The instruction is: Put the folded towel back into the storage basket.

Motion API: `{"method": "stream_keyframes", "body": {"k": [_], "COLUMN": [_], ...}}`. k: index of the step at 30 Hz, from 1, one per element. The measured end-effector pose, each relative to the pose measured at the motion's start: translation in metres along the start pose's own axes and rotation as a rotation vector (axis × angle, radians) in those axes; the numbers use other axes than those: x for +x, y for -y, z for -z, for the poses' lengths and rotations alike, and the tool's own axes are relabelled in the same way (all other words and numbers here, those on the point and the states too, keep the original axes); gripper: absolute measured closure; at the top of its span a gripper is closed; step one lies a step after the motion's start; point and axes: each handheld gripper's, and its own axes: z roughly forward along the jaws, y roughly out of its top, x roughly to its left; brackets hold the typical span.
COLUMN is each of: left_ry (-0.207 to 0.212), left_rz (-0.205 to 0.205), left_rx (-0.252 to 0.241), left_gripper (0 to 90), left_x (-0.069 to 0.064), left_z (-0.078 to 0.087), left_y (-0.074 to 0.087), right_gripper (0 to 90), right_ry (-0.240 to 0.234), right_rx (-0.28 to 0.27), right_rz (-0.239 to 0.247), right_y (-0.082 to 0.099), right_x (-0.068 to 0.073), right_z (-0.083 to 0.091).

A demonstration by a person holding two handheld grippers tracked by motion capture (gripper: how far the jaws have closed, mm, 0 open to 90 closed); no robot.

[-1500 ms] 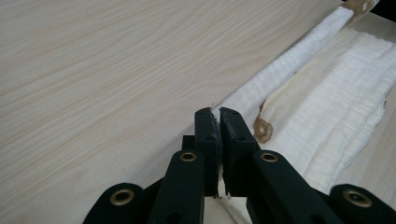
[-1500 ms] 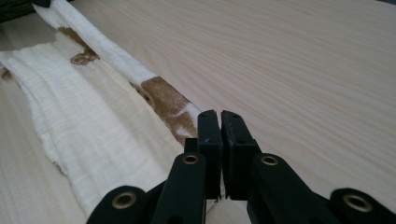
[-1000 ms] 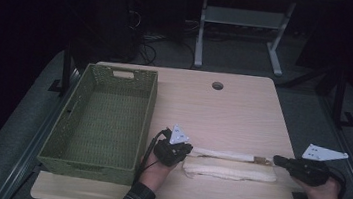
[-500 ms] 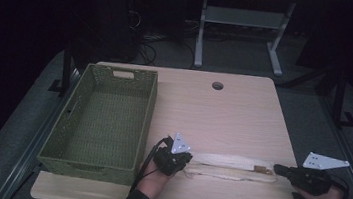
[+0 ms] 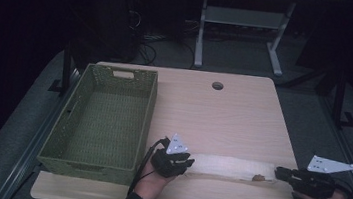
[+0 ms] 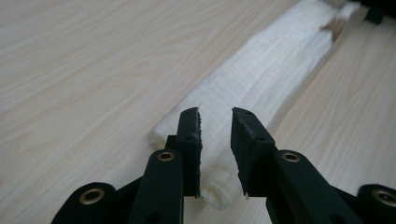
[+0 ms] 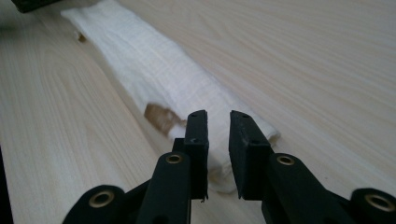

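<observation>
Cloth (image 5: 229, 167): white, folded or rolled into a long narrow strip, lying flat on the bench (image 5: 233, 116). Its long axis runs straight from the left tongs (image 5: 186, 162) to the right tongs (image 5: 279, 173), so one end points at each pair. In the high view that line runs parallel to the near bench edge.

Left tongs: jaws have just been opening and now stand apart with a clear gap. In the left gripper view the near end of the cloth (image 6: 261, 88) lies under and between the jaw tips, and the pads do not press on it. The strip runs away from these tongs up and to the right, toward the other gripper at the far corner of the view.

Right tongs: jaws have likewise just been opening, and a narrow gap shows between them. In the right gripper view the other end of the cloth (image 7: 159, 79) sits between and below the tips, not pinched. A small brown tag or mark (image 7: 160, 117) lies on the cloth just left of the left jaw tip. The strip recedes up and to the left.

Green woven basket (image 5: 99, 116): beside the left tongs on their outer side, away from the cloth, with its long side across the cloth's axis. A hand holds each gripper from the near edge.
</observation>
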Motion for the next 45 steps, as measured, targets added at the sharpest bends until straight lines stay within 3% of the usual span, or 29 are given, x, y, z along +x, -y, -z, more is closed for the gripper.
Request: {"method": "stream_keyframes", "body": {"k": [3, 5, 9, 13, 16, 19, 22, 27, 34, 45], "left_ry": [0.018, 0.041, 0.075, 0.07, 0.059, 0.058, 0.054, 0.038, 0.024, 0.014], "left_rz": [0.0, 0.019, 0.012, -0.001, -0.012, -0.014, -0.027, -0.023, -0.007, -0.005], "left_rx": [0.002, 0.014, 0.065, 0.133, 0.17, 0.159, 0.126, 0.11, 0.105, 0.102], "left_gripper": [76.1, 77.9, 79.0, 79.0, 79.0, 77.9, 74.4, 65.7, 53.8, 48.1], "left_x": [0.001, 0.001, -0.002, -0.003, -0.003, -0.005, -0.006, -0.003, 0.003, 0.007], "left_z": [0.003, 0.002, -0.007, -0.02, -0.026, -0.025, -0.017, -0.014, -0.015, -0.017], "left_y": [-0.001, 0.0, 0.005, 0.011, 0.015, 0.013, 0.009, 0.008, 0.009, 0.01], "right_gripper": [83.4, 85.5, 87.8, 89.2, 89.2, 89.1, 89.3, 89.6, 89.7, 89.7], "right_ry": [-0.008, -0.022, -0.048, -0.034, -0.037, -0.031, -0.066, -0.07, -0.043, -0.001], "right_rx": [-0.003, 0.025, 0.092, 0.163, 0.173, 0.165, 0.113, 0.173, 0.188, 0.18], "right_rz": [0.01, 0.016, 0.017, 0.03, 0.028, 0.029, 0.013, 0.019, 0.035, 0.039], "right_y": [-0.001, 0.0, 0.004, 0.01, 0.011, 0.009, 0.006, 0.012, 0.007, -0.013], "right_x": [0.002, 0.004, 0.008, 0.007, 0.006, 0.007, 0.013, 0.017, 0.01, -0.016], "right_z": [0.0, -0.004, -0.015, -0.022, -0.024, -0.022, -0.016, -0.025, -0.031, -0.055]}}
